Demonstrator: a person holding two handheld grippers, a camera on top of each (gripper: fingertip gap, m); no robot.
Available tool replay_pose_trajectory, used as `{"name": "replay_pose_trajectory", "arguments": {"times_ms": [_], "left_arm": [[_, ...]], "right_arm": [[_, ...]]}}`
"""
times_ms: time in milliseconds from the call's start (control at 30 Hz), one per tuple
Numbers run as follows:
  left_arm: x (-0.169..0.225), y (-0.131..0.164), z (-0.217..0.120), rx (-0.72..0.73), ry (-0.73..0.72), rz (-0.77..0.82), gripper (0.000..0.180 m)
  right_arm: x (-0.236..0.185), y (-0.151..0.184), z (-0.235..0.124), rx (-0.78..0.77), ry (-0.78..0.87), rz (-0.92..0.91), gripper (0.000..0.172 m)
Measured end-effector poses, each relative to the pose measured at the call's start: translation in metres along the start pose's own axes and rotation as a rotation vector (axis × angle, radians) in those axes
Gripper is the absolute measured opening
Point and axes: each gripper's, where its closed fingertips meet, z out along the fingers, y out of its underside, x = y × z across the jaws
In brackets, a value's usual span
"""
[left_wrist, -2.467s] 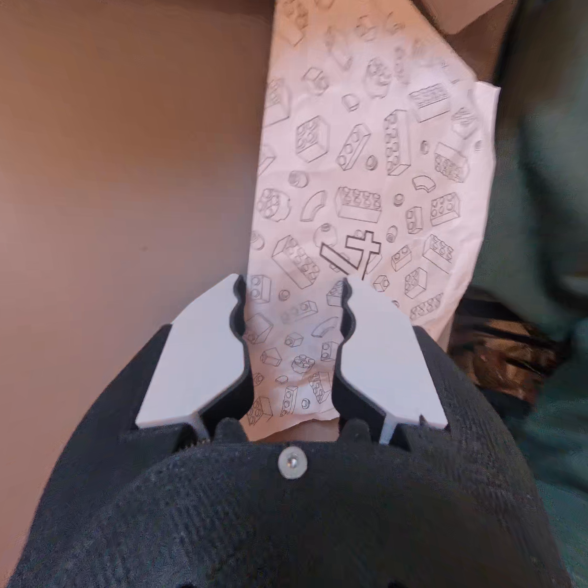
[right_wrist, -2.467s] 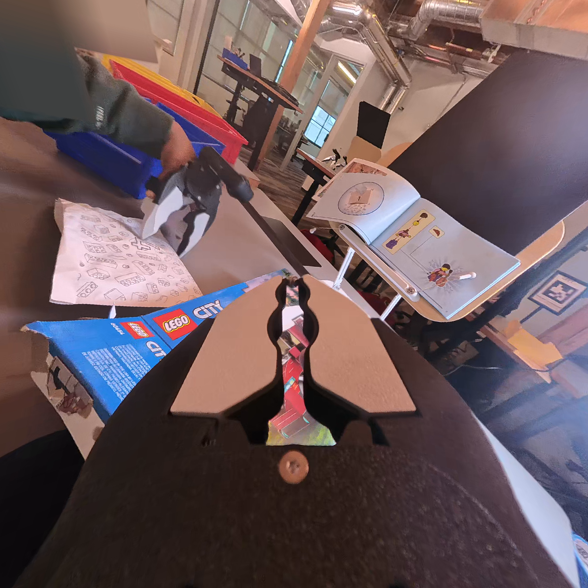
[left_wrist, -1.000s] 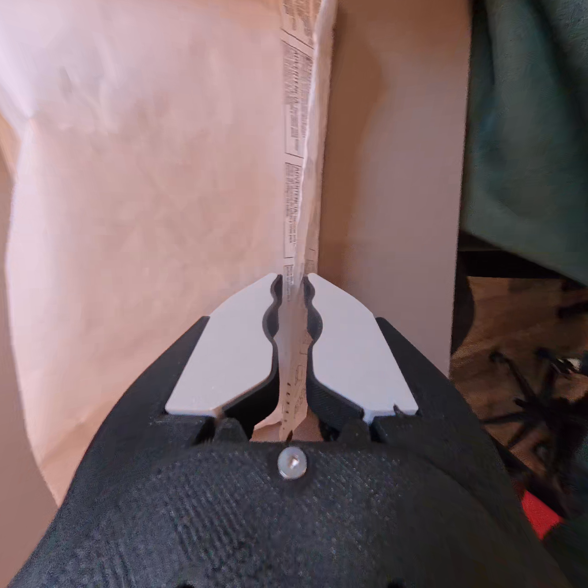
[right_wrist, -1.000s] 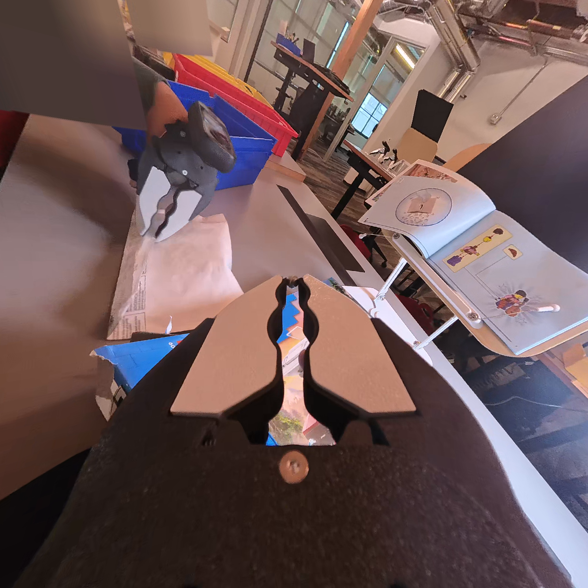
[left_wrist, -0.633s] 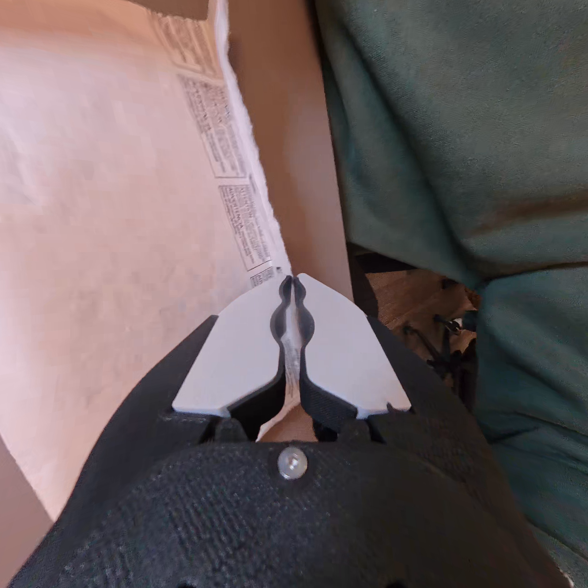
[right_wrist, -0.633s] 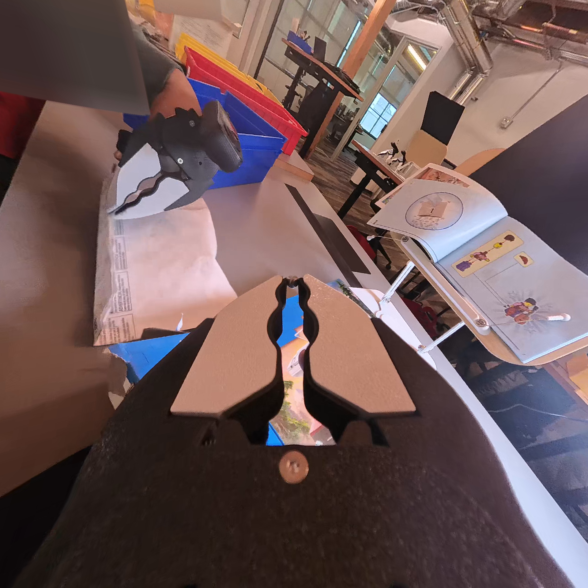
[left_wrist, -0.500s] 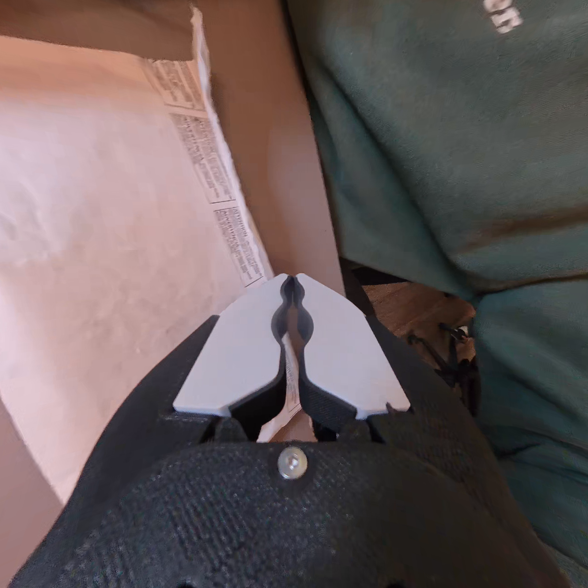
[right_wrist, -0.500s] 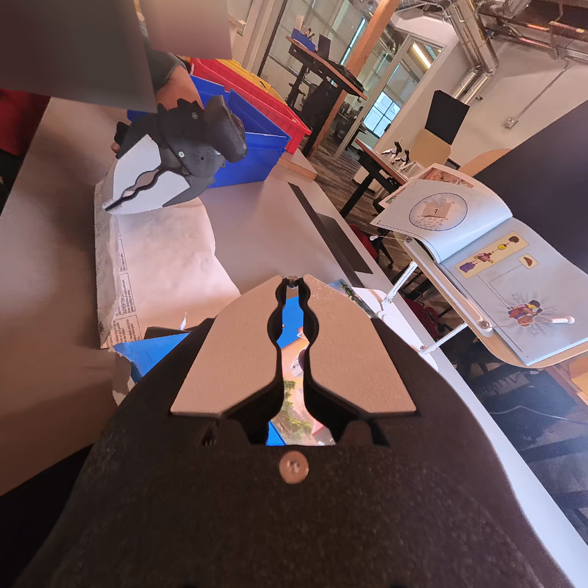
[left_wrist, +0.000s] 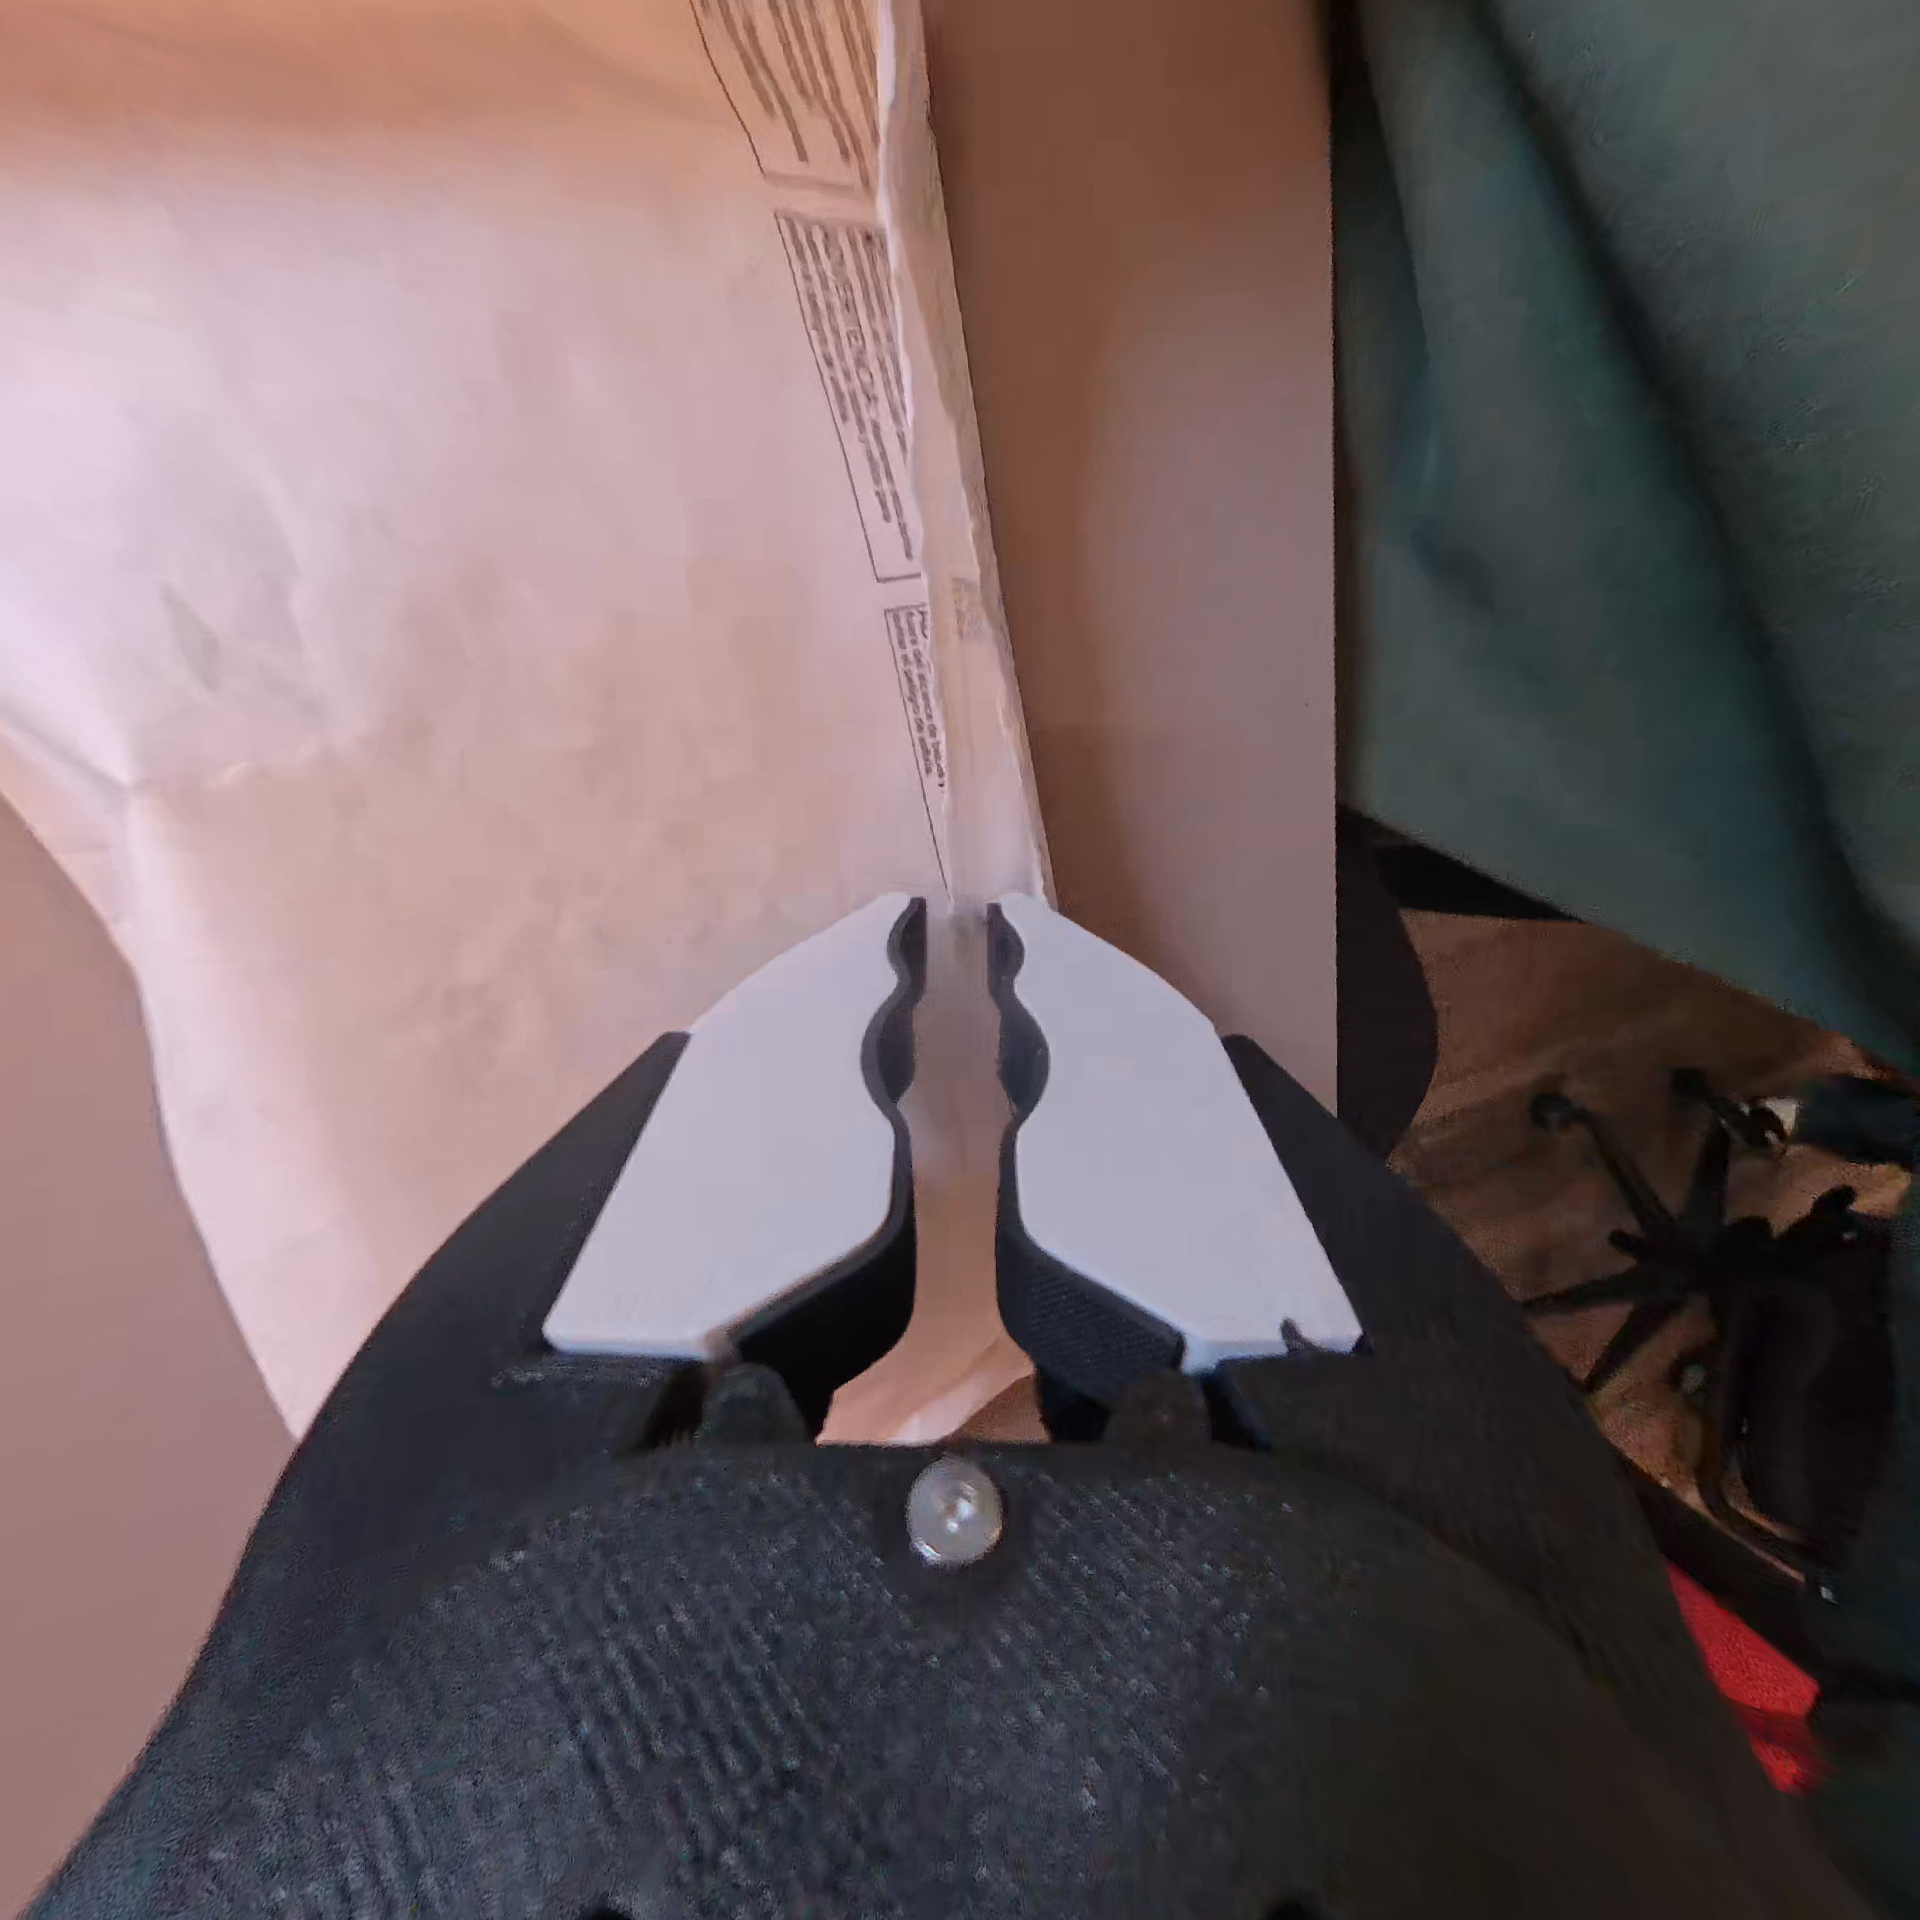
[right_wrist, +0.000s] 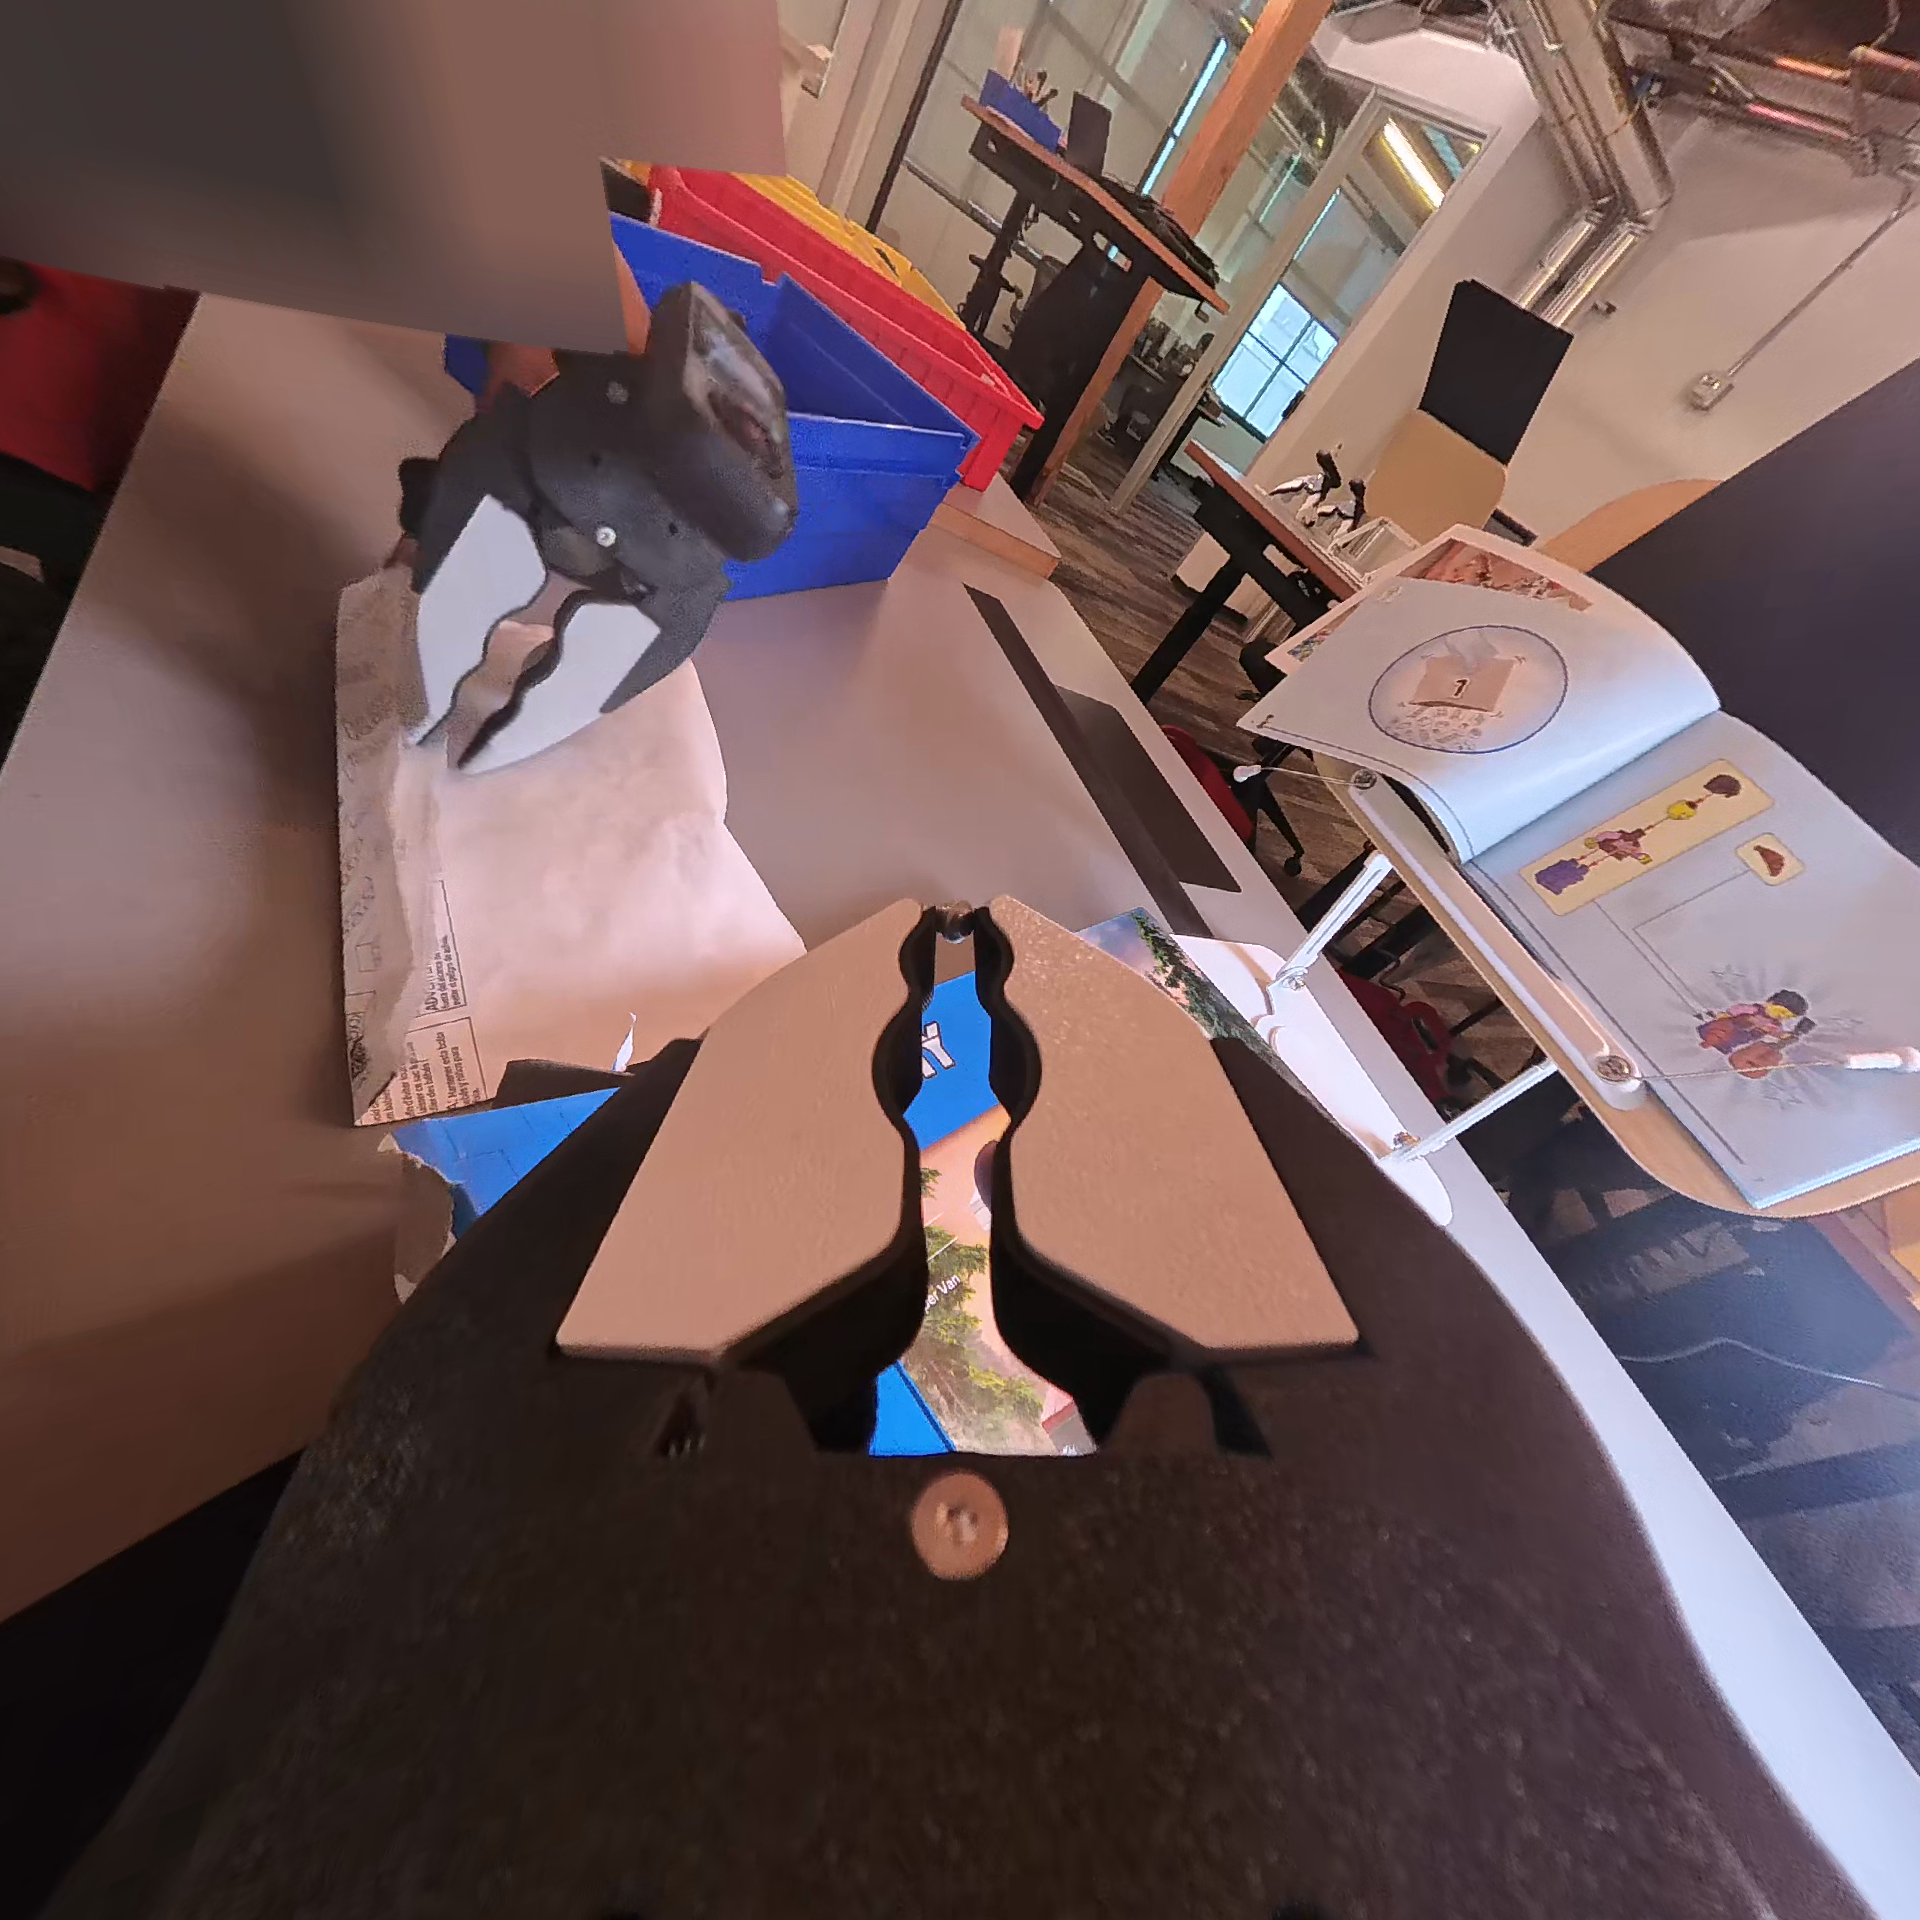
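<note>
White paper bag (left_wrist: 468, 520), creased, flat on the pale table (left_wrist: 1164, 520), with a strip of boxed small print along its folded edge. Left gripper (left_wrist: 954, 909) right above that edge, near the bag's corner: white fingers (left_wrist: 769, 1122) parted by a narrow slot, paper showing through the slot underneath, no pad pressed on it, nothing gripped. From the right wrist view, same gripper tilted tips-down at the bag's far left edge, jaws a little apart, tips at or just off the paper; contact hard to judge. Hand (right_wrist: 520, 364) behind the black body, mostly hidden.

Right gripper (right_wrist: 954, 916) nearly closed, hanging over the near end of the table. Pinched at the very tips: a small grey piece (right_wrist: 954, 923), too tiny to identify. Below the fingers, a blue cardboard box (right_wrist: 499, 1153) with a torn corner, lying flat, its near end just beside the bag's near edge and partly over it.

Farther back on the table, a blue bin (right_wrist: 852, 468), then a red bin (right_wrist: 831, 260) beyond it. Off the table's right side, an open instruction booklet (right_wrist: 1621, 831) on a tilted stand. In the left wrist view, dark green clothing (left_wrist: 1662, 416) past the table edge, and a black chair base (left_wrist: 1704, 1247) on the floor below.
</note>
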Motion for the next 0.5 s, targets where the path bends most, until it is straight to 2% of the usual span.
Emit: {"name": "replay_pose_trajectory", "arguments": {"times_ms": [200, 267, 433, 500], "left_arm": [[0.013, 0.007, 0.018, -0.066, 0.018, -0.012, 0.006], [0.016, 0.008, 0.026, -0.101, -0.020, 0.019, 0.001], [0.013, 0.004, 0.028, -0.185, -0.302, 0.148, 0.001], [-0.003, -0.004, 0.016, -0.164, -0.505, 0.096, 0.001]], "right_arm": [[-0.001, 0.002, 0.001, -0.002, -0.006, 0.003, 0.007], [-0.001, 0.002, 0.000, -0.004, -0.003, -0.002, 0.007], [-0.001, 0.002, -0.003, 0.001, 0.009, 0.005, 0.007], [-0.001, 0.001, -0.003, 0.003, 0.008, 0.002, 0.007]]}}
